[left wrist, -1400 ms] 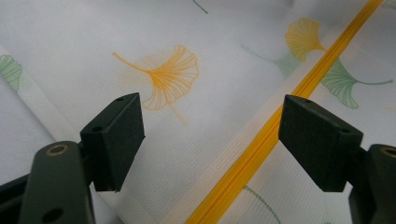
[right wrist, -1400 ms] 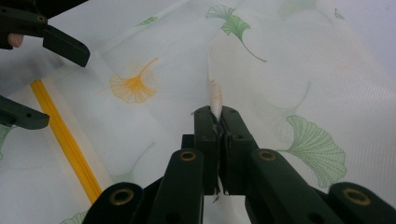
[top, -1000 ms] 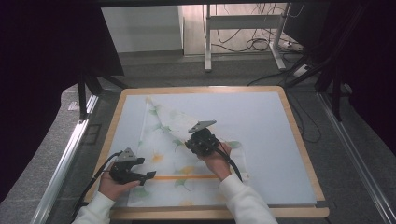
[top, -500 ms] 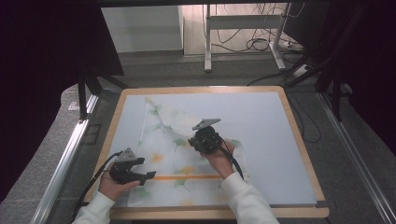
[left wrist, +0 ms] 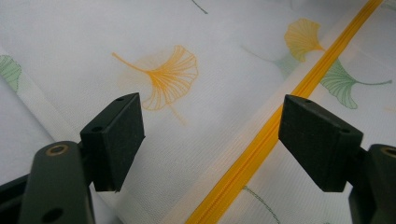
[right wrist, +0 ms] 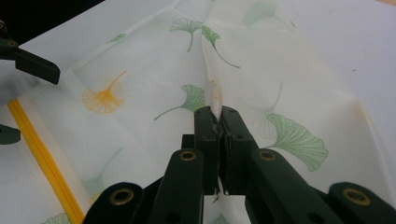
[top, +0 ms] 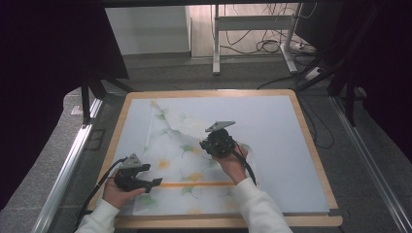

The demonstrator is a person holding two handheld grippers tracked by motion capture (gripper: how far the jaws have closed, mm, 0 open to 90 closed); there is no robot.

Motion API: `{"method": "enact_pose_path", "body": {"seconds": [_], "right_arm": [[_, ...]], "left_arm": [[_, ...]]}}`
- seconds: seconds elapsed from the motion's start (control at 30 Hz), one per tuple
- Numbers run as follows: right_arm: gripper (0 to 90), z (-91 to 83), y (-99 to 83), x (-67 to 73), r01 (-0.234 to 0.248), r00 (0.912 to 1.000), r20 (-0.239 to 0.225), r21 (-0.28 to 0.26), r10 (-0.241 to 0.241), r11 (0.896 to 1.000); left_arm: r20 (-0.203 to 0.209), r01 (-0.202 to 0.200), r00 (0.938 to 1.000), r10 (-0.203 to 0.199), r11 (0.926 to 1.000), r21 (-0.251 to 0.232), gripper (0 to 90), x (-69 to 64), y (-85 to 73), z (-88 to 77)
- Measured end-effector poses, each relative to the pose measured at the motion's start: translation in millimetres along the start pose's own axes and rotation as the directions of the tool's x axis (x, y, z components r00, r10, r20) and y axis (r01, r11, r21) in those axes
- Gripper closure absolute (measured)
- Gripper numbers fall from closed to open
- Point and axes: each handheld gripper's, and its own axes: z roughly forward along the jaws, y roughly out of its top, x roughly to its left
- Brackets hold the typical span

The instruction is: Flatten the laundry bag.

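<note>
The thin white fabric cover printed with green and yellow ginkgo leaves [top: 182,160] lies spread on the pale blue-grey mat [top: 282,141] that covers the wooden-edged desk [top: 124,114]. It occupies the left and centre of the mat, with its near edge close to the desk's front rim. A yellow zipper [top: 194,184] runs across the cover's near part, roughly parallel to the front rim.

The right gripper [top: 218,141] is above the middle of the cover, held in the person's right hand [top: 234,162]. In the right gripper view its fingers [right wrist: 232,135] are clenched on a raised fold of the fabric: a narrow ridge of the cover [right wrist: 243,79] rises from between the pads and stands up as a pinched crease, while the fabric on either side slopes down to the mat. The zipper [right wrist: 42,158] appears at the left of that view, well apart from the pinch point.

The left gripper [top: 153,182] is near the cover's front left part, held in the person's left hand [top: 116,194], just beside the left end of the zipper. In the left gripper view its fingers [left wrist: 116,135] are released, standing wide apart with nothing between the pads. Below them the cover [left wrist: 196,121] lies flat, with a yellow ginkgo leaf print [left wrist: 170,77] near the left pad and the zipper [left wrist: 275,130] passing diagonally close to the right pad.

White sleeves [top: 257,208] cover both forearms, which enter from the bottom of the high view.
</note>
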Motion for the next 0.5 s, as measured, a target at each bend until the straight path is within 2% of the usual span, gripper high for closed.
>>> {"method": "enact_pose_path", "body": {"seconds": [0.5], "right_arm": [[85.7, -7.3, -1.2, -13.1, -0.033, 0.9992, 0.021, -0.018, 0.034, 0.999]], "left_arm": [[0.001, 0.0, 1.0, 0.0, 1.0, 0.0, 22.3, -0.1, 0.0, -0.1]]}}
